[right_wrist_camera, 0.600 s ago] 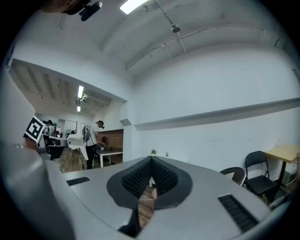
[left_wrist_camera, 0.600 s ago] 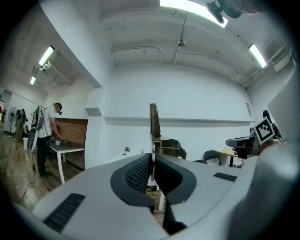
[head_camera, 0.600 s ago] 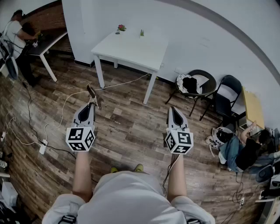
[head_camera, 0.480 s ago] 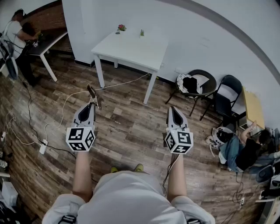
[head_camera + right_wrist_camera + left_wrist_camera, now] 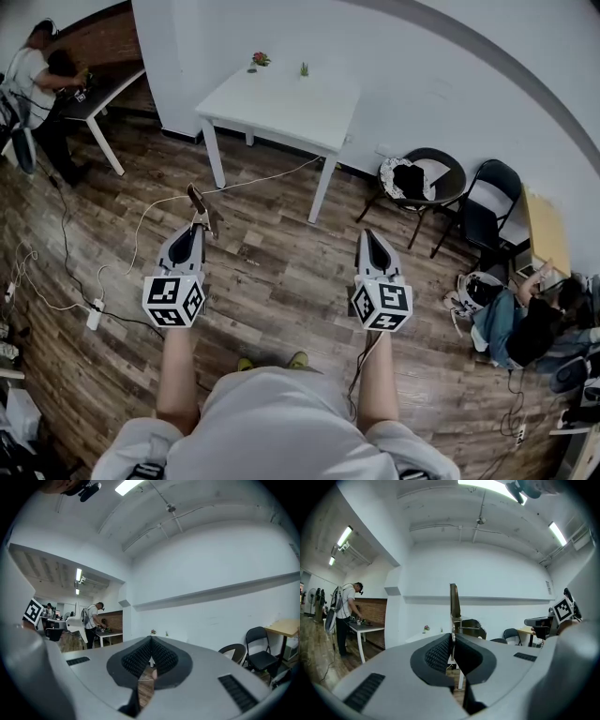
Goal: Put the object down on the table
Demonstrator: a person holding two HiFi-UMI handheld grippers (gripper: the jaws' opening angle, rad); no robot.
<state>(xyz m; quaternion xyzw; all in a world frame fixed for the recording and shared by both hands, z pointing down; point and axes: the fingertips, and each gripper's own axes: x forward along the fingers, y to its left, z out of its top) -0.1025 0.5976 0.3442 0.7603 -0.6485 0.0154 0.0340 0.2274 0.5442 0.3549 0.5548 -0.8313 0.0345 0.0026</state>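
Your left gripper (image 5: 197,225) is clamped on a thin, flat object (image 5: 198,201), held level above the wood floor (image 5: 281,272) and well short of the white table (image 5: 281,108). In the left gripper view the object (image 5: 454,601) stands upright out of the pads. Its lower end is hidden between them, and its kind cannot be determined. Your right gripper (image 5: 151,642) has its jaws together, nothing between them.

We hold our left forearm (image 5: 176,370) and right forearm (image 5: 377,375) stretched forward side by side, both grippers level; the left gripper (image 5: 198,225) has its jaws clamped on a thin object (image 5: 454,602) standing upright, and the right gripper (image 5: 368,234) has its jaws closed pad to pad.
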